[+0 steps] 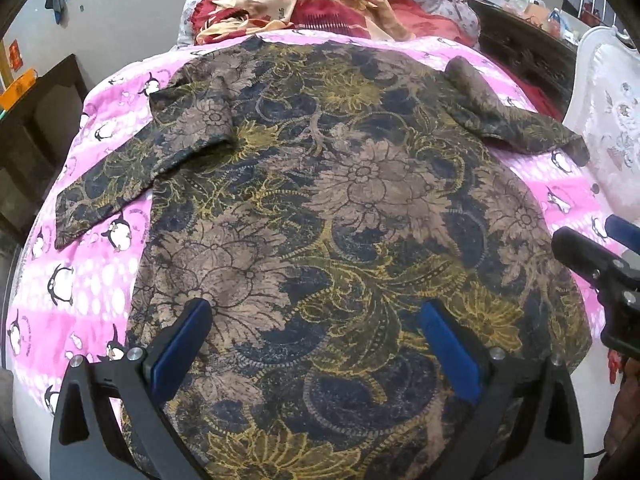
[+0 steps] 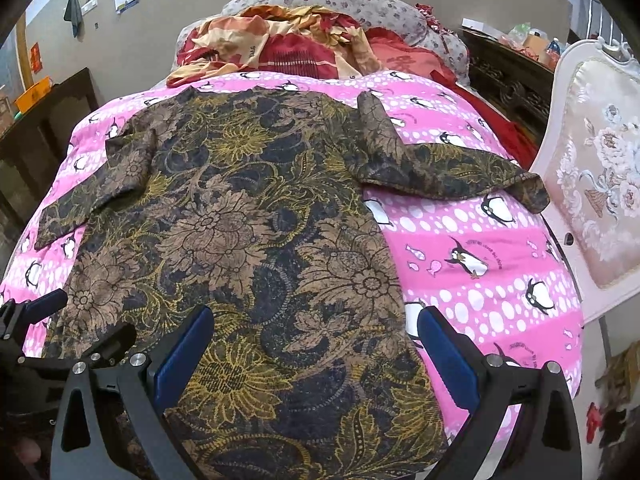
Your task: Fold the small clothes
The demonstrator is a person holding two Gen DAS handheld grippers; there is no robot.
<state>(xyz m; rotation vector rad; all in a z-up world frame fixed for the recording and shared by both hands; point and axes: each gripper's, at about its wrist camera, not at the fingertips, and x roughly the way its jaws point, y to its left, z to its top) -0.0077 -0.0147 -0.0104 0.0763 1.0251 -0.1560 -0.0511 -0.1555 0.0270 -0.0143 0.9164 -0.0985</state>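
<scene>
A brown, navy and yellow floral short-sleeved shirt [image 1: 328, 208] lies spread flat on a pink penguin-print blanket [image 1: 80, 280], sleeves out to both sides. It also shows in the right wrist view [image 2: 240, 240]. My left gripper [image 1: 316, 320] is open and empty, hovering over the shirt's lower part. My right gripper [image 2: 316, 328] is open and empty over the shirt's lower right edge; it shows at the right edge of the left wrist view [image 1: 592, 256]. The left gripper shows at the left edge of the right wrist view [image 2: 60, 320].
A heap of red and orange bedding [image 2: 288, 44] and a floral pillow [image 2: 340, 4] lie at the bed's far end. A white upholstered chair [image 2: 600, 184] stands close on the right. Dark wooden furniture [image 2: 44, 128] stands on the left.
</scene>
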